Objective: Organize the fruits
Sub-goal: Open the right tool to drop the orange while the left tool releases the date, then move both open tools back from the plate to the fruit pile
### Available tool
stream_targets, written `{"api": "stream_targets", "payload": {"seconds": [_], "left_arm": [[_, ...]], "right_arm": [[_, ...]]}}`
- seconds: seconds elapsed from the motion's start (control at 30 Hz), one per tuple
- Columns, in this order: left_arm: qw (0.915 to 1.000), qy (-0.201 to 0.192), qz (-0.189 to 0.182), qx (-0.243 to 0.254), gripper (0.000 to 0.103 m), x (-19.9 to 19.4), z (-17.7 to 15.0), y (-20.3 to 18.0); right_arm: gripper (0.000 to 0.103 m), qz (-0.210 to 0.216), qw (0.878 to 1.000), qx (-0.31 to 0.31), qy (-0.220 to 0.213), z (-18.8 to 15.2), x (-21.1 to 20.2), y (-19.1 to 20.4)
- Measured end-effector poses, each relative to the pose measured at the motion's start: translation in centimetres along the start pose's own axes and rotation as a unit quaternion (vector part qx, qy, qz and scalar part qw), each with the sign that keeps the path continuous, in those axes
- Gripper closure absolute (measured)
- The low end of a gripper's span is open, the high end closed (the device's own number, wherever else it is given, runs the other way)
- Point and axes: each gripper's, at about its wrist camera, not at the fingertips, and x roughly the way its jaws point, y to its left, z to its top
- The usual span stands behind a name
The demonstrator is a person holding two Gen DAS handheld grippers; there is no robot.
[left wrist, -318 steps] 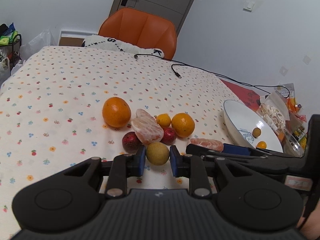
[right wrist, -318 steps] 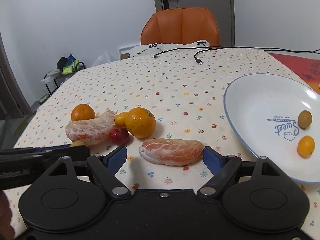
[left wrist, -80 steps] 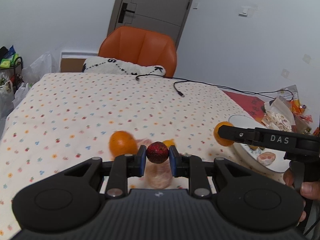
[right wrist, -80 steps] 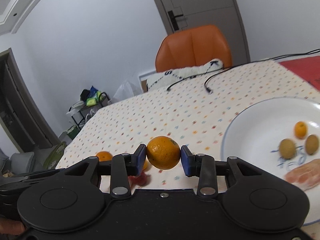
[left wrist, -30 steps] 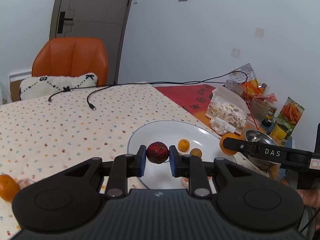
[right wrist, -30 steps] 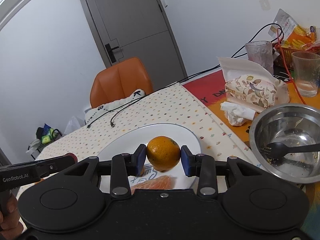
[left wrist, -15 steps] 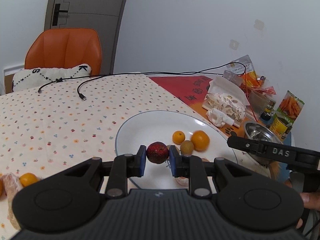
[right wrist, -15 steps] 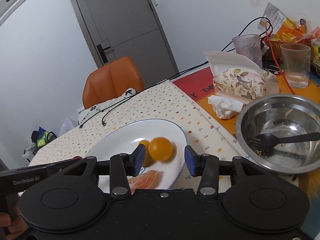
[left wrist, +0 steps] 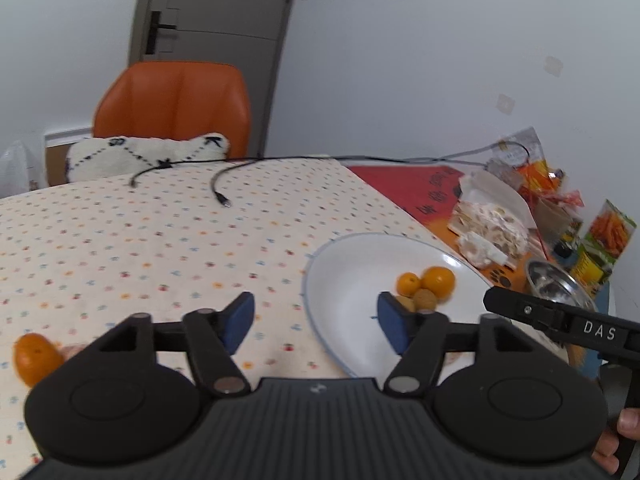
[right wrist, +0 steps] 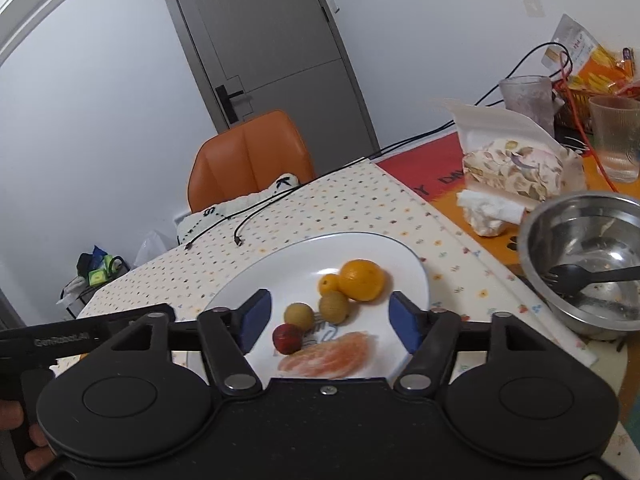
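The white plate (right wrist: 384, 252) holds an orange (right wrist: 362, 280), a small orange fruit (right wrist: 329, 283), two tan round fruits (right wrist: 334, 307), a dark red fruit (right wrist: 287, 338) and a peeled citrus piece (right wrist: 328, 355). My right gripper (right wrist: 326, 320) hangs open just above the plate, nothing between its fingers. In the left wrist view the plate (left wrist: 352, 268) lies to the right, with the orange (left wrist: 439, 280) on it. My left gripper (left wrist: 314, 318) is open and empty over the plate's left rim. An orange fruit (left wrist: 34, 358) remains on the dotted tablecloth at far left.
A steel bowl (right wrist: 588, 264) with a black fork stands right of the plate. Behind it are a tissue pack (right wrist: 516, 172), two glasses (right wrist: 616, 140) and snack bags. Black cables (left wrist: 220, 184) cross the far tablecloth. An orange chair (left wrist: 176, 108) stands beyond the table.
My left gripper opened and let go of the dark red fruit, which now lies on the plate. My right gripper opened wider after dropping the orange. Both views shifted slightly.
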Motion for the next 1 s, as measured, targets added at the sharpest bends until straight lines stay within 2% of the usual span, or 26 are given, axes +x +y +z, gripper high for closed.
{"api": "stream_targets", "payload": {"seconds": [0.1,0.3,0.43,0.47,0.67,0.73,1.0], "left_arm": [[0.9999,-0.006,0.010,-0.004,0.024,-0.9,0.0,0.8],[0.9993,0.000,0.032,0.019,0.024,-2.5,-0.1,2.4],[0.9986,0.005,0.041,0.031,0.023,-3.9,-0.3,3.7],[0.9985,0.004,0.045,0.030,0.023,-4.3,-0.3,4.0],[0.9986,-0.012,0.049,0.015,0.019,-6.4,0.2,5.4],[0.9986,-0.022,0.047,0.012,0.016,-7.2,0.4,5.8],[0.9979,-0.028,0.059,0.006,0.014,-9.8,0.1,7.5]], "right_arm": [[0.030,0.007,1.000,0.003,0.002,0.0,0.1,0.6],[0.016,0.010,1.000,-0.016,0.008,-0.5,0.2,2.2],[0.011,0.012,1.000,-0.021,0.017,-1.0,0.2,3.0],[0.007,0.013,1.000,-0.021,0.017,-1.1,0.2,3.2],[0.000,0.025,0.999,-0.031,0.009,-1.2,-0.3,5.1],[0.000,0.029,0.999,-0.038,0.005,-1.1,-0.6,5.7],[0.000,0.036,0.998,-0.042,-0.001,-0.9,-1.4,7.3]]}}
